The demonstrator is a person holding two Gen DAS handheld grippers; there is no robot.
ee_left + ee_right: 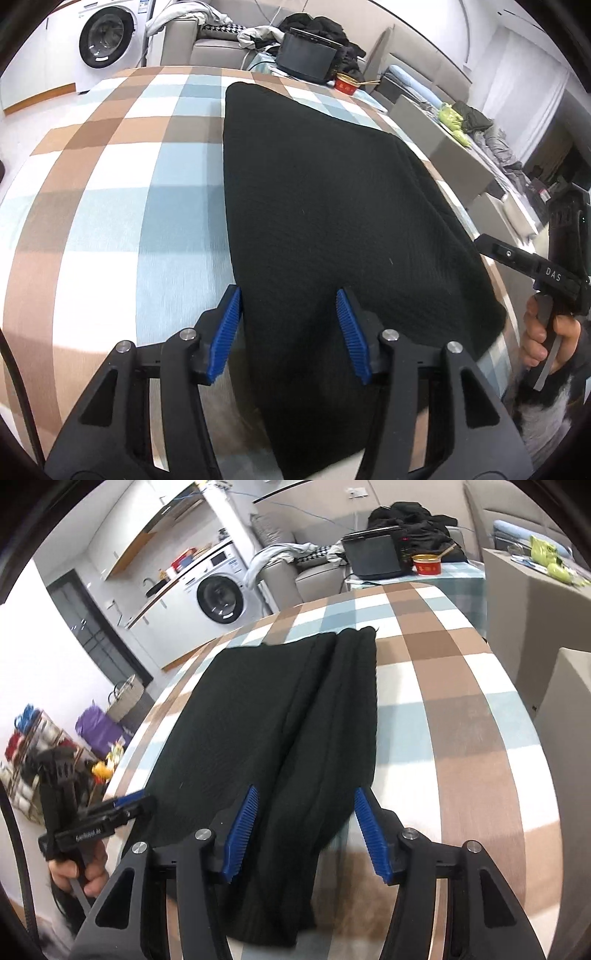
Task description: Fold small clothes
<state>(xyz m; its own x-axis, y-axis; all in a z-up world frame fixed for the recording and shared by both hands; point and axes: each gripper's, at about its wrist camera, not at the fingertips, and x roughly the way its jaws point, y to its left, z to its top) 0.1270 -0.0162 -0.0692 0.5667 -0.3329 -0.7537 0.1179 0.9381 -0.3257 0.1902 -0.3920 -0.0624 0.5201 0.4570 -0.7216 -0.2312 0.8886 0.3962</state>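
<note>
A checked tablecloth (pixel 110 206) covered the table, and on it the black garment (pixel 325 206) lay flat, its long axis running away from both grippers. The left gripper (pixel 288 332) and right gripper (pixel 304 834) each hovered over its near end, jaws apart and holding nothing, one at each near corner, neither clearly nearer.

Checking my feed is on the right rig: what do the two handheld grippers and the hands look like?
Both are black plastic frames with triangular cut-outs, silver pivot bolts and ribbed blue fingertip pads: the left gripper and the right gripper. Seen from outside, the right gripper's side rail reads "DAS" in white; the left one's rail carries small white lettering too blurred to read. Bare fingers wrap a grey trigger. A dark cable runs along each view's left edge.
</note>
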